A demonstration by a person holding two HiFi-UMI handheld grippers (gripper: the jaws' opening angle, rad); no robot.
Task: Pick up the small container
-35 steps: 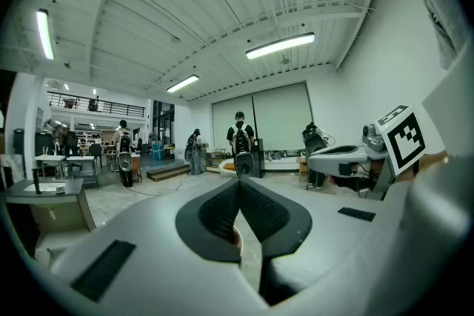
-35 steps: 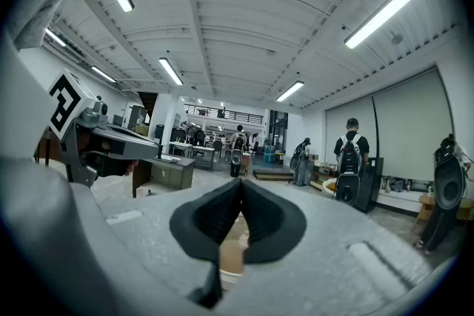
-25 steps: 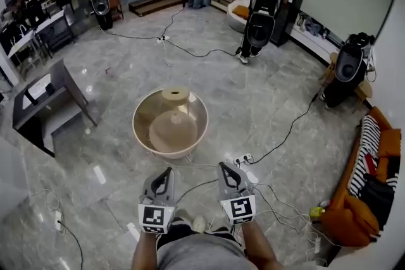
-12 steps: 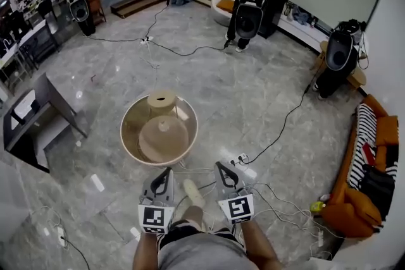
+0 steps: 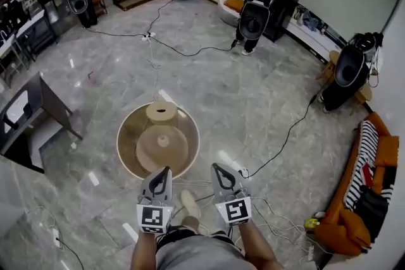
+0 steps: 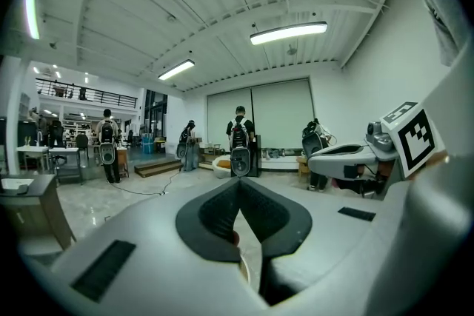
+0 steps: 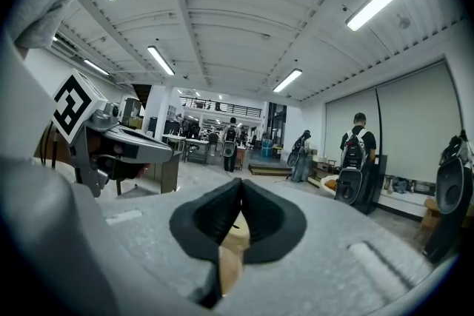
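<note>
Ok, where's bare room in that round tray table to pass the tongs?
A bare crescent runs along the left wall of the round tray table, beside the domed lid. A smaller gap lies right of the small container. Crowded: container and lid sit close together along the middle, and cables litter the floor on the near side.

The small container [image 5: 161,112] is a low, round, tan cylinder with a flat top and a small dark hole at the top's middle. It stands upright in a wide round tub [image 5: 124,155] on the floor, at the tub's far side, right by the rim. Just nearer in the same tub lies a larger tan dome [image 5: 162,147] with a small knob; whether container and dome touch cannot be told
</note>
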